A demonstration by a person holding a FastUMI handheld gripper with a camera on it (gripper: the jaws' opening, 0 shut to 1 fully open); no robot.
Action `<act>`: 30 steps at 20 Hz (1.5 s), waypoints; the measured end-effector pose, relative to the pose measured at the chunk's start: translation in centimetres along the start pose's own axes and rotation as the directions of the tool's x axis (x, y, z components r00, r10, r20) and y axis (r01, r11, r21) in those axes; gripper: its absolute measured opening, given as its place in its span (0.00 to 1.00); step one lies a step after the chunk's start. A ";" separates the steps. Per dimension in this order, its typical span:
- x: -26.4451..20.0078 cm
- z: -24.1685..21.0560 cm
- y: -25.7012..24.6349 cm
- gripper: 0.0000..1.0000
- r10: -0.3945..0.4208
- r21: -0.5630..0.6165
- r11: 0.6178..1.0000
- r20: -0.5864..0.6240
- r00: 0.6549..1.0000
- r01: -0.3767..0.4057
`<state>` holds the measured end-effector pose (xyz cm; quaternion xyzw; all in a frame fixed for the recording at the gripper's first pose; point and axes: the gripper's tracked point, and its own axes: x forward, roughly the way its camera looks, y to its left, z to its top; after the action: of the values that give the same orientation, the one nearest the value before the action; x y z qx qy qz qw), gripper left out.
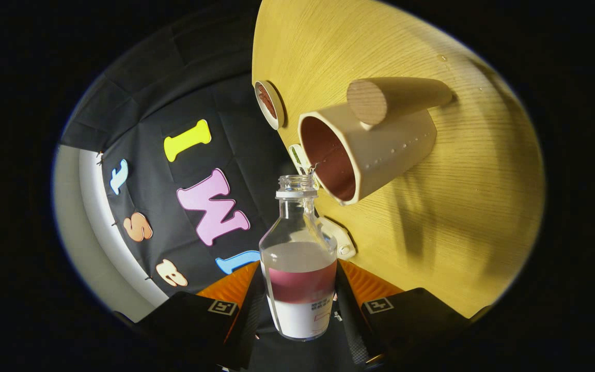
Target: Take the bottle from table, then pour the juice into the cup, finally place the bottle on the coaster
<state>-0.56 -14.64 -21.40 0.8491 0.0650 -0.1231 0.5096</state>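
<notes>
The coaster (269,103) lies near the table (457,217) edge, beyond the cup (367,150). The gripper (300,305) clamps both fingers on the bottle (298,258), whose long axis runs away from the fingers, open mouth toward the cup's rim. Bare tabletop lies right.

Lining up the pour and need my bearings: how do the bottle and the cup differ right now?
The bottle is clear glass with a narrow neck; the cup is opaque, pale, wide-mouthed, with a wooden handle. The bottle sits clamped between the gripper jaws; the cup stands free on the wooden table, beyond the bottle's mouth. The bottle holds red juice low down; the cup's inside looks reddish, contents unclear. Both are open-topped.
</notes>
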 end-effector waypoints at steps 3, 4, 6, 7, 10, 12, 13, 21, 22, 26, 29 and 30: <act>0.1 -0.5 0.1 0.73 -0.006 0.008 1.000 -0.013 1.000 0.006; 0.0 -0.5 0.2 0.74 -0.007 0.009 1.000 -0.011 1.000 0.007; -0.2 -0.4 0.5 0.74 -0.001 0.029 1.000 -0.003 1.000 0.001; -0.3 -0.3 0.7 0.74 0.002 0.044 0.999 0.002 1.000 -0.002; -0.2 -0.2 0.9 0.73 0.005 0.079 0.997 0.017 1.000 -0.006; 0.1 -0.3 1.1 0.73 0.005 0.103 0.995 0.017 1.000 -0.007; 0.2 -0.4 1.3 0.73 0.005 0.117 0.993 0.014 1.000 -0.006; 0.2 -0.7 2.2 0.74 -0.003 0.199 0.980 0.010 1.000 0.001; 0.1 -0.5 2.2 0.74 -0.007 0.213 0.977 0.015 1.000 0.003; -0.1 -0.3 2.4 0.74 -0.019 0.290 0.957 0.032 0.999 0.009; 0.1 -0.2 3.1 0.74 -0.013 0.340 0.940 0.039 0.999 -0.001; 0.0 -0.1 3.5 0.74 -0.002 0.350 0.937 0.047 0.999 -0.014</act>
<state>0.34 -16.21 -18.35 0.9233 0.0277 -0.1509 0.3520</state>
